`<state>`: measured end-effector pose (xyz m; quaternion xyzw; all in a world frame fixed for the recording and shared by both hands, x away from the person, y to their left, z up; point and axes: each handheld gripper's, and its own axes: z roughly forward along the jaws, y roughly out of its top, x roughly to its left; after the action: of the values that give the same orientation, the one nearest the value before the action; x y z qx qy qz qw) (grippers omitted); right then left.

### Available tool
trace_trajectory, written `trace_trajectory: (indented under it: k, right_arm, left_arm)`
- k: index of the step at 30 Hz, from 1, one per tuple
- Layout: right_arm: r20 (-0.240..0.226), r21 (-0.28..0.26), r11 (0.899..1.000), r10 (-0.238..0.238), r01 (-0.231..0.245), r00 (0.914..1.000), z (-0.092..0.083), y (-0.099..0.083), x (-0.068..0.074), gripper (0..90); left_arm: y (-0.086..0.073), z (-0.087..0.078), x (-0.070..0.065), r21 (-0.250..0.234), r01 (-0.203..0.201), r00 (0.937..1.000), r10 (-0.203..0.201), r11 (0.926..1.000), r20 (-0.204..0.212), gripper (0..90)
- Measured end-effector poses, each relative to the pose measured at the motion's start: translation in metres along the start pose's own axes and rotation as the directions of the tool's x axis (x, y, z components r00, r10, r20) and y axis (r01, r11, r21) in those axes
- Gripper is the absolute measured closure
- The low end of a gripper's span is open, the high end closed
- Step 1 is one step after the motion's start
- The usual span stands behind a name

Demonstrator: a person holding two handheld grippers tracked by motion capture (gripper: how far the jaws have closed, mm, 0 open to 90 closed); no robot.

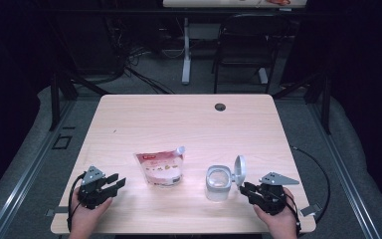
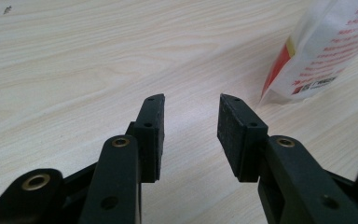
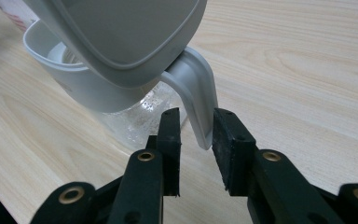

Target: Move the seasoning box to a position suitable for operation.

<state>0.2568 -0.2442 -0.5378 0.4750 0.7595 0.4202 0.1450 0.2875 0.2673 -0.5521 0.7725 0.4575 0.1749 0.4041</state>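
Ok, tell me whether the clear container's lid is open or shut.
Open. The lid stands flipped up beside the container, leaving its mouth uncovered.

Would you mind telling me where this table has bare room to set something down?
The whole far half of the table, beyond the pouch and up to the cable hole, is bare. So is the strip between pouch and left gripper. It is crowded around the open-lidded container and right gripper.
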Motion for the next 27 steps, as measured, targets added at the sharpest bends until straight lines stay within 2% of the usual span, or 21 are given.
trace_trajectory:
  k: [10, 15, 19, 27]
  right_arm:
    - [0.010, 0.015, 1.000, -0.021, 0.021, 0.9997, 0.008, 0.002, 0.003, 73.6]
    - [0.020, 0.031, 0.999, -0.033, 0.033, 0.9993, 0.011, 0.003, 0.003, 77.9]
    - [0.017, 0.019, 1.000, -0.013, 0.013, 0.9998, 0.012, 0.003, 0.003, 79.8]
    - [0.035, 0.023, 0.999, -0.029, 0.028, 0.9990, 0.012, 0.004, 0.003, 80.4]
  left_arm:
    - [0.000, 0.000, 0.000, 0.011, -0.003, 1.0000, 0.003, 0.9999, 0.004, 61.8]
    - [0.000, 0.000, 0.000, 0.005, -0.003, 1.0000, 0.003, 1.0000, 0.002, 61.7]
    - [0.000, 0.000, 0.000, 0.001, -0.004, 1.0000, 0.004, 1.0000, -0.001, 61.8]
    - [0.000, 0.000, 0.000, 0.010, -0.003, 1.0000, 0.003, 0.9999, 0.004, 61.8]
